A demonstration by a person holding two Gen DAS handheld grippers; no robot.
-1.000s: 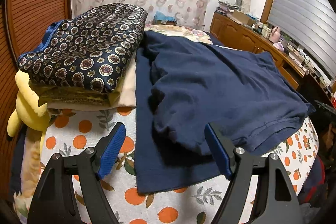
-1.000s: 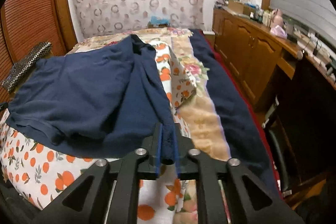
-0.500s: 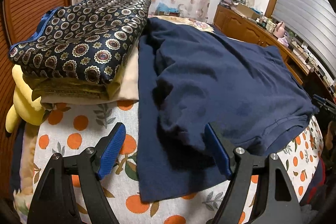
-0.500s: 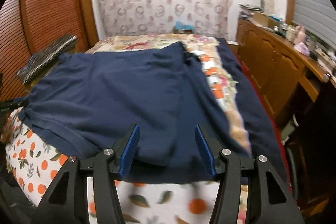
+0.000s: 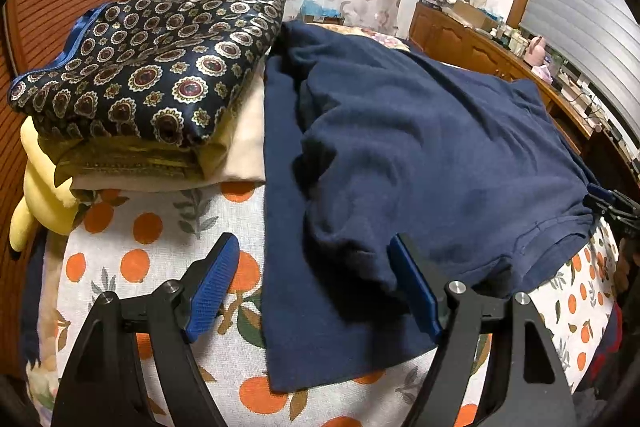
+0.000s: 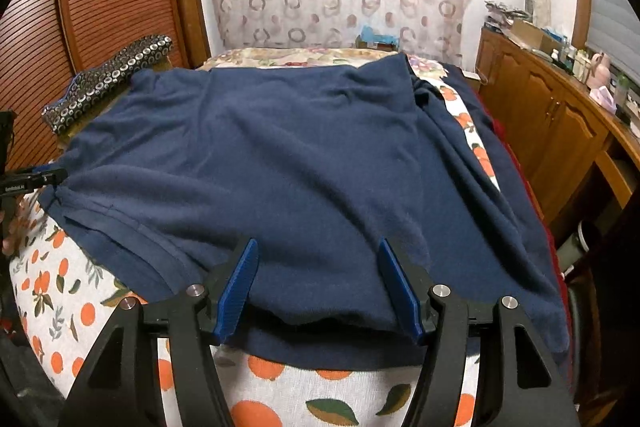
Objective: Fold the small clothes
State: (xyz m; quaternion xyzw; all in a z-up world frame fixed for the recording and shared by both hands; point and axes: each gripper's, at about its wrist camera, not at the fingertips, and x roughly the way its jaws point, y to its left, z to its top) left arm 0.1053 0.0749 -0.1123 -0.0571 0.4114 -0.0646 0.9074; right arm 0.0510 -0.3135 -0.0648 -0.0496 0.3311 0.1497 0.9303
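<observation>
A navy shirt [image 6: 280, 155] lies spread on an orange-print bedspread [image 5: 160, 227], seemingly folded over itself. Both the left gripper [image 5: 312, 283] and right gripper [image 6: 316, 283] hover at its near edge, jaws wide apart, holding nothing. Folded patterned cloth [image 5: 152, 67] sits beside it.

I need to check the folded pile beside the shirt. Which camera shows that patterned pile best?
The left wrist view. The patterned pile fills its upper left, showing the dark medallion fabric on top and yellow and cream layers beneath, beside the navy shirt. The right wrist view shows only a thin patterned edge far left.
</observation>
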